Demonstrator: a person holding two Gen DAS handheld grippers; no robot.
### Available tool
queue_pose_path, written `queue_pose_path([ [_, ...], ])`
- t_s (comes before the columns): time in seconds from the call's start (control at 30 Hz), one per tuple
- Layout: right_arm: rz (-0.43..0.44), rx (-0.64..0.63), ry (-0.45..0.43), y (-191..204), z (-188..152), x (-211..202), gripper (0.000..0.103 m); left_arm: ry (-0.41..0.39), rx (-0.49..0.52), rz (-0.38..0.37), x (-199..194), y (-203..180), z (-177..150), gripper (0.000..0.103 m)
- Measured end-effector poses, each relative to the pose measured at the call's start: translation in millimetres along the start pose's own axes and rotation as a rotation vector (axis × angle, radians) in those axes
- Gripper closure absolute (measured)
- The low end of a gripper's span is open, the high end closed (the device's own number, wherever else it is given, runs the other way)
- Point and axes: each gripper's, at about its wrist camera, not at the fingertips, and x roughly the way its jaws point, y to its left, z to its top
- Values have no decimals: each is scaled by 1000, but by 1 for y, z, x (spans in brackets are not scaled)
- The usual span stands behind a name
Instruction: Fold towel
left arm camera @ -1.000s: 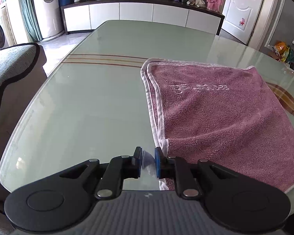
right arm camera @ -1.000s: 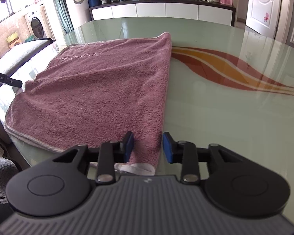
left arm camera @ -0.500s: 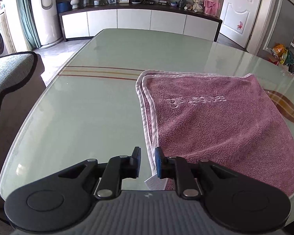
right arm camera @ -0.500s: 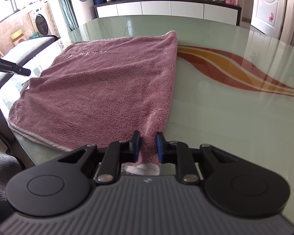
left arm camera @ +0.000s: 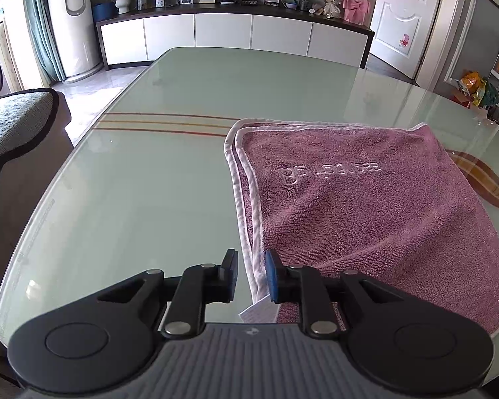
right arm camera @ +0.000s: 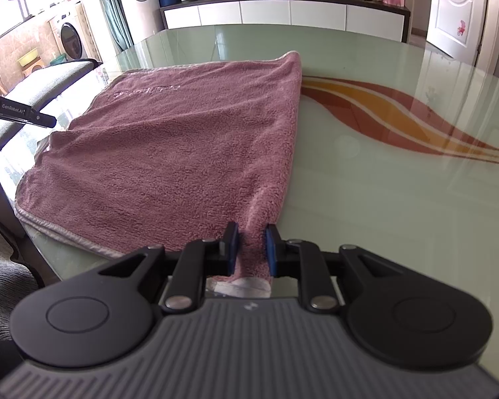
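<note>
Your glass table [left arm camera: 169,173] carries the pink towel [left arm camera: 366,206], already doubled over so two white-piped edges run stacked along its left side. It lies flat near your edge of the table, just short of the orange swirl printed under the glass. Expect it to behave as soft, limp terry — light, drapey, likely to sag and drag on the slick glass, so lift from the near corners rather than the middle. Your right gripper [right arm camera: 251,244] has just closed its jaws and pinches the near right corner, pile bunched between the blue pads. Your left gripper [left arm camera: 251,274] straddles the piped edge at the near left corner (jaws narrow, having just eased apart a little), with a gap on the left pad's side, so no grip there yet.
</note>
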Motion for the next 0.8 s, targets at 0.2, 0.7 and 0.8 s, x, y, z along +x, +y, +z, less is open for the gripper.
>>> queue_pose_path([
  [0.2,2,0,1,0,0,0,86,6,0,-2,2,-1,-1,82],
  [0.7,9,0,0,-1,0,1,86,6,9,2,2,-3,0,81],
  [0.8,9,-1,-2,-1,0,1,86,6,11,3,1,-4,0,80],
])
